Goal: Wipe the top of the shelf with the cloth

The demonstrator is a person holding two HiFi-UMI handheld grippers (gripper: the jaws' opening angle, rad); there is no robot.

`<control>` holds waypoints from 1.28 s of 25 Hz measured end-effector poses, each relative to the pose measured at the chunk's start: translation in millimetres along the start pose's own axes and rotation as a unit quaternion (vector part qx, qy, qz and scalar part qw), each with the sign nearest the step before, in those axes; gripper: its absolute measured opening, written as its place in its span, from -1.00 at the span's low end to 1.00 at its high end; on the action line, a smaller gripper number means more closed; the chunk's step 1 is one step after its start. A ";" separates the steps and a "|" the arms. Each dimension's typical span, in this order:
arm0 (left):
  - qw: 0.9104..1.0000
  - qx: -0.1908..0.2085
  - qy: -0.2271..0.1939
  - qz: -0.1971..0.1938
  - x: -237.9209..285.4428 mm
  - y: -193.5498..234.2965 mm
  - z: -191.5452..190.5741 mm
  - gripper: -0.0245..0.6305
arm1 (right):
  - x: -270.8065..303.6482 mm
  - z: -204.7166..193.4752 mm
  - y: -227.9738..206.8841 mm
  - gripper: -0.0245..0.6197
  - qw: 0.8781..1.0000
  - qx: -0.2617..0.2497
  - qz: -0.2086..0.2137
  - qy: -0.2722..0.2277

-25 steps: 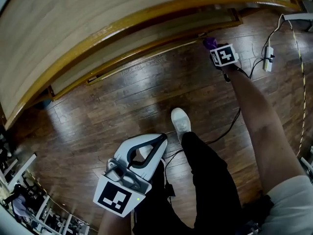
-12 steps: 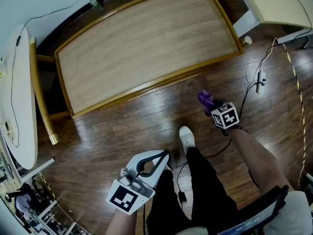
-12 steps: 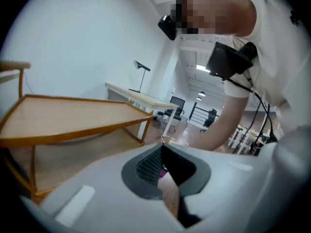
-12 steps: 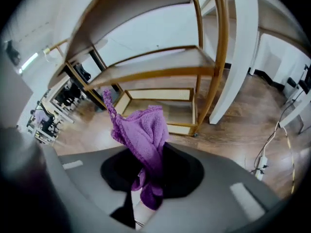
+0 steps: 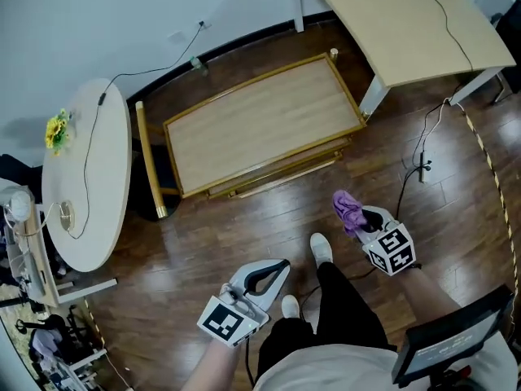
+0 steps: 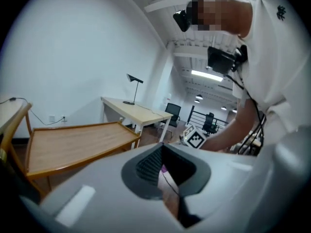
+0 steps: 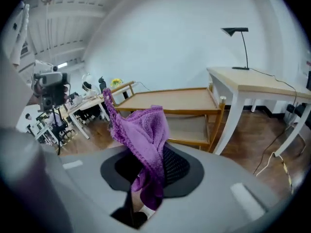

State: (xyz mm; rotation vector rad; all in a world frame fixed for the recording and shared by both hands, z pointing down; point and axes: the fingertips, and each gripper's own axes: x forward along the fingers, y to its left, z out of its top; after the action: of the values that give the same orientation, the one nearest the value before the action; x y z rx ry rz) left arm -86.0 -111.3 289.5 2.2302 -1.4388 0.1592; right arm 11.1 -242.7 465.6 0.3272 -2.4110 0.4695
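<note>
The low wooden shelf stands by the wall, its pale top bare; it also shows in the left gripper view and the right gripper view. A purple cloth hangs from my right gripper, which is shut on it over the floor, well short of the shelf. In the right gripper view the cloth stands up out of the jaws of the right gripper. My left gripper is shut and holds nothing, low near my legs. The left gripper points toward the shelf's side.
A round white table with yellow flowers stands at the left. A pale desk is at the back right, with a lamp on it. Cables trail over the dark wood floor. My shoe is between the grippers.
The shelf has shrunk and moved away in the head view as I drew back from it. Both grippers are now farther from the shelf. The cloth stays in the right gripper.
</note>
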 end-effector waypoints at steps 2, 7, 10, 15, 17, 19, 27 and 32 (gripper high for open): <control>1.000 0.013 -0.005 -0.004 -21.4 -17.3 7.1 -0.87 | -26.4 12.6 32.6 -0.61 0.999 0.012 0.012 -0.029; 0.999 0.018 -0.048 -0.005 -91.2 -74.4 25.7 -0.87 | -90.9 28.8 114.3 -0.61 0.995 0.027 0.016 -0.092; 0.997 0.032 -0.064 -0.013 -141.1 -113.4 14.1 -0.87 | -135.2 21.8 160.1 -0.61 0.993 0.023 -0.001 -0.119; 0.997 0.042 -0.061 -0.013 -224.0 -158.2 -28.1 -0.87 | -186.3 3.4 239.2 -0.61 0.988 0.022 -0.013 -0.150; 0.998 0.039 -0.056 -0.007 -239.4 -179.5 -41.2 -0.87 | -210.1 -6.9 262.1 -0.61 0.988 0.022 -0.009 -0.155; 0.998 0.045 -0.052 -0.010 -248.2 -202.7 -51.5 -0.87 | -235.1 -17.4 278.1 -0.61 0.988 0.014 -0.011 -0.156; 0.995 0.067 -0.078 0.009 -269.3 -243.8 -45.1 -0.87 | -307.7 -8.0 298.3 -0.61 0.980 -0.002 -0.019 -0.200; 0.993 0.074 -0.089 0.003 -250.8 -304.3 -44.7 -0.87 | -364.0 -31.8 289.8 -0.61 0.977 -0.001 -0.020 -0.212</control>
State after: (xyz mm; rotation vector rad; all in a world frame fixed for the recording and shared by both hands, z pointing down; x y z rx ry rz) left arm 79.3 218.0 142.1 2.4114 -1.5734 0.0719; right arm 203.7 73.7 182.2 0.5165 -2.8101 0.4100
